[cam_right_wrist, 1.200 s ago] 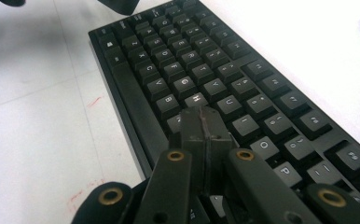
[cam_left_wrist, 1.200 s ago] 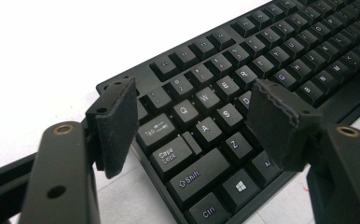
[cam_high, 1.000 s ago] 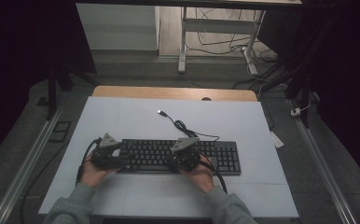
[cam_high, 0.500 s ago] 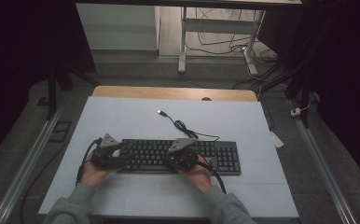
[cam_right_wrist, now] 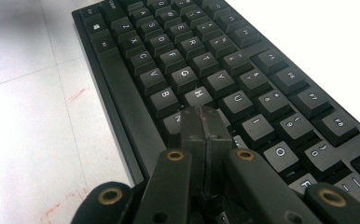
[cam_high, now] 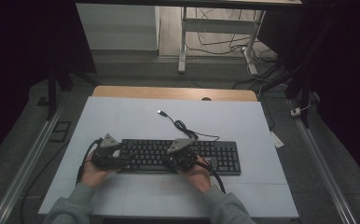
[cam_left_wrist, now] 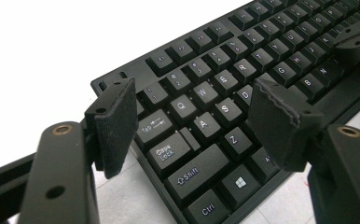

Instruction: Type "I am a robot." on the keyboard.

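1. The worktop (cam_high: 122, 116) is a pale sheet, mostly bare; the far part is open, and a strip of wooden edge shows beyond it.
2. The keyboard (cam_high: 215, 156) lies near the person, its long axis running left to right across the worktop, key rows facing up. Both hands rest at its near edge.
3. The left gripper (cam_left_wrist: 192, 121) sits over the keyboard's left end. Its jaws stand wide apart, straddling the Tab, Caps Lock and A keys below without pressing anything.
4. The right gripper (cam_right_wrist: 205, 122) sits over the middle of the keyboard. Its jaws are pressed together with nothing between them, forming a single narrow tip that points down among the letter keys just near of the H key (cam_right_wrist: 198, 94). Whether it touches a key I cannot tell.
5. My judgement: a key press turns on that tip; the right hand is nearer the middle letters, the left nearer the left-end keys.
6. The keyboard's cable (cam_high: 183, 125) runs from its far edge to a loose USB plug (cam_high: 160, 112), well clear of both hands. Nothing blocks the keys.
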